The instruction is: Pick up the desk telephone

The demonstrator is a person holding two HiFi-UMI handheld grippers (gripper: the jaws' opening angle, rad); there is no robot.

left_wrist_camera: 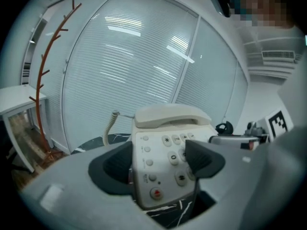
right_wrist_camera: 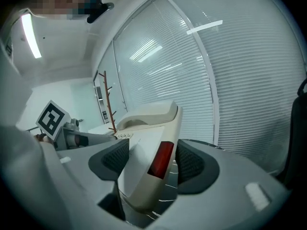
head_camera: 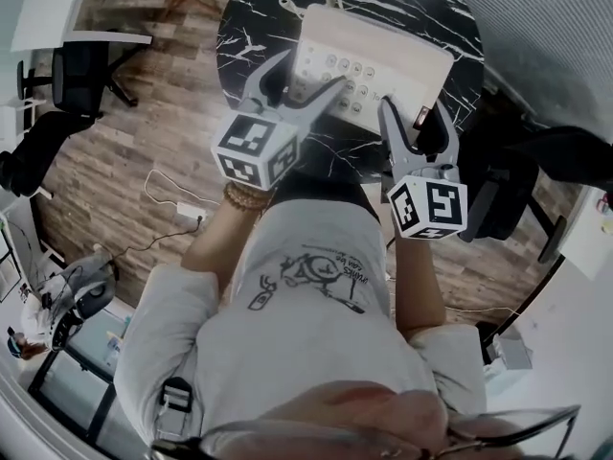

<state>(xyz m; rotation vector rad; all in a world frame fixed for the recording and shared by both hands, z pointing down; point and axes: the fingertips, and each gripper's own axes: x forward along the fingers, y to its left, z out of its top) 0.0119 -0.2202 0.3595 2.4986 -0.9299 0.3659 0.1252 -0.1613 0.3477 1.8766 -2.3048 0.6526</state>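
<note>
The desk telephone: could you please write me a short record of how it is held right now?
telephone: cream, handset on its cradle, above the black marble table
left gripper: shut on the keypad-side corner
right gripper: shut on the opposite side edge, by the red panel
cord: coiled, behind the telephone

Right gripper [right_wrist_camera: 152,164] clamped on cream desk telephone [right_wrist_camera: 136,176], handset [right_wrist_camera: 148,115] on top, window blinds [right_wrist_camera: 249,80] behind

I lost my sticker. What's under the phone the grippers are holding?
Under the desk telephone you can see only the black marble table. The phone covers the tabletop straight beneath it, so that patch and the phone's underside are hidden.
</note>
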